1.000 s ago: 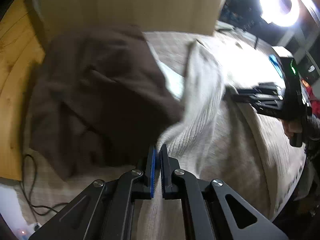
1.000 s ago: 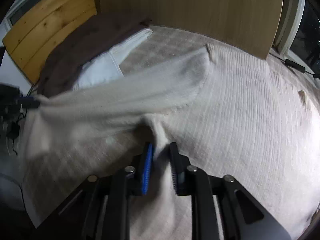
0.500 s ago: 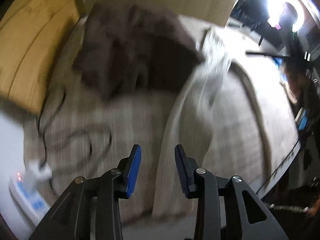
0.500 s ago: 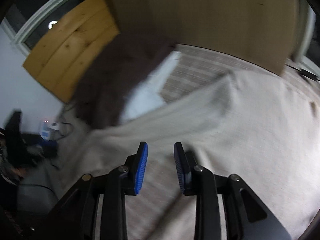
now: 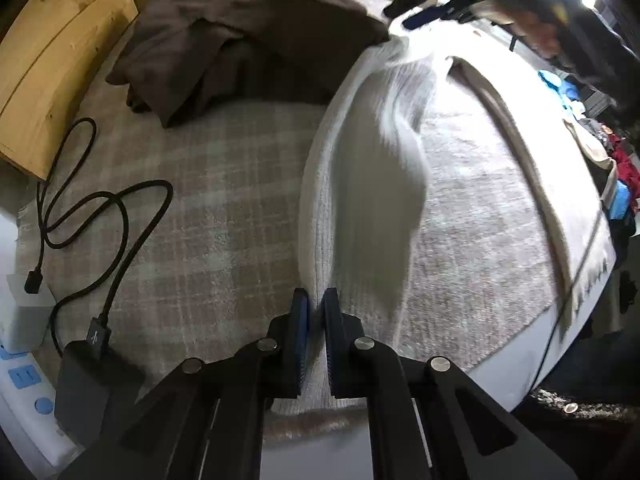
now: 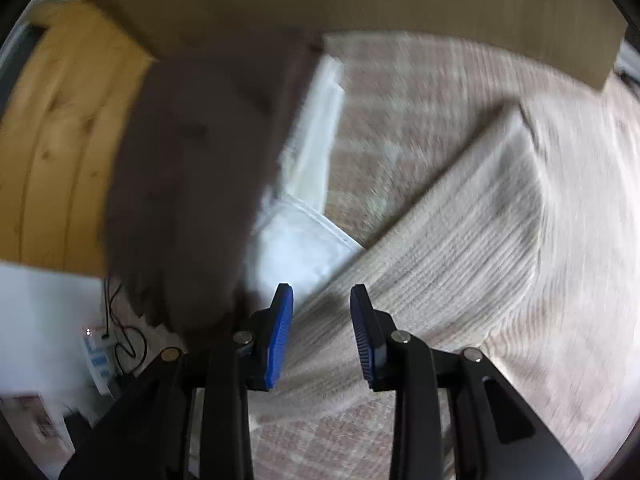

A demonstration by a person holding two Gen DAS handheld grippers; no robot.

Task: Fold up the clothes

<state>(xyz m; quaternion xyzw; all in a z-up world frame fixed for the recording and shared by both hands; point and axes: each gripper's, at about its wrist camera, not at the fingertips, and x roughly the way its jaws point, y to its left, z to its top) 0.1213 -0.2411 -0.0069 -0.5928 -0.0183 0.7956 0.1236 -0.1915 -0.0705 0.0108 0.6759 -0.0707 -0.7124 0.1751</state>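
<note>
At the far left of the left wrist view, a white power strip (image 5: 24, 392) with blue switches sits beside a dark charger brick (image 5: 86, 392), and a black cable (image 5: 120, 216) loops over a plaid blanket (image 5: 224, 208) that covers the bed. A wooden board (image 5: 52, 64) stands along the upper left edge. Beyond the cable, at the top, lies a heap of dark brown clothing (image 5: 248, 48). Right of centre, a cream ribbed sweater (image 5: 360, 184) stretches from the top of the bed down to the left gripper (image 5: 316, 312), whose blue-padded jaws have just closed and now pinch the sweater's near edge, with only a thin fold of knit between them. At the upper right a blurred person in dark clothes (image 5: 568, 20) leans over the bed. In the right wrist view, which is blurred, the same brown clothing (image 6: 188, 184) fills the left, with a white folded cloth (image 6: 296, 248) just beside it. The cream sweater (image 6: 460, 240) runs diagonally from the upper right to the bottom centre. The right gripper (image 6: 322, 300) hangs over it with its jaws partly apart; the knit shows in the gap, and neither pad presses on it.
</note>
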